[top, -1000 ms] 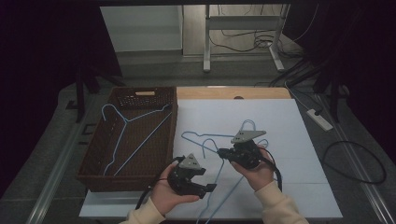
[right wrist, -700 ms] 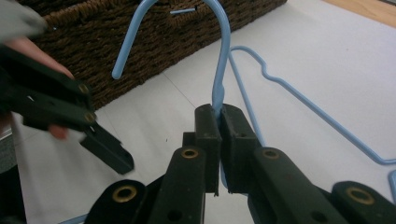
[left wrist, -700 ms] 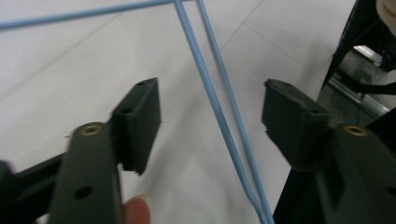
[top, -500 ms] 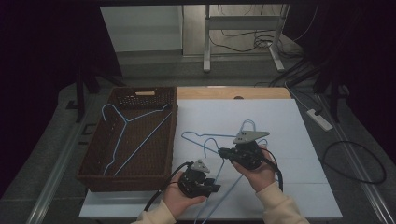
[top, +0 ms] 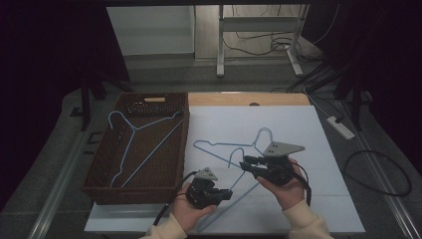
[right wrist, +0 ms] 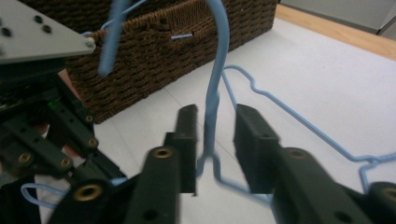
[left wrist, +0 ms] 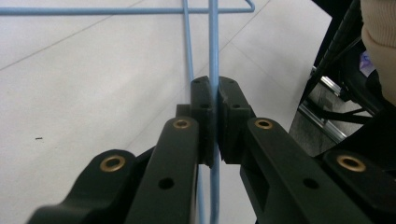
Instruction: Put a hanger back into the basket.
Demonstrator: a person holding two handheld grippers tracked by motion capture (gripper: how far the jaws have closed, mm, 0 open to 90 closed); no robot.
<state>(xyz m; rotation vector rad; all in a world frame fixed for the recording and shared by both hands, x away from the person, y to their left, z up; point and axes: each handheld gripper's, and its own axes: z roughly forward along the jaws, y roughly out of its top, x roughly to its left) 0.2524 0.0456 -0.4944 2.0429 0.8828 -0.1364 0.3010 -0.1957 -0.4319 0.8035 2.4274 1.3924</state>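
On the white table (top: 298, 129), just right of the wicker basket (top: 149, 184), the left gripper (left wrist: 214, 112) is clamped on a blue hanger's (top: 219, 147) wire while the right gripper's (right wrist: 212, 123) jaws stand apart around a twisted neck, so tangled hangers could likely drag together.

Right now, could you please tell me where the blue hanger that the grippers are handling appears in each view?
High view: the blue hanger slants across the near white board, between the two grippers.
Left gripper view: its wire runs up the centre, clamped in the shut fingers.
Right gripper view: its twisted neck stands between the open fingers.
Shared landmark: the white board under it.
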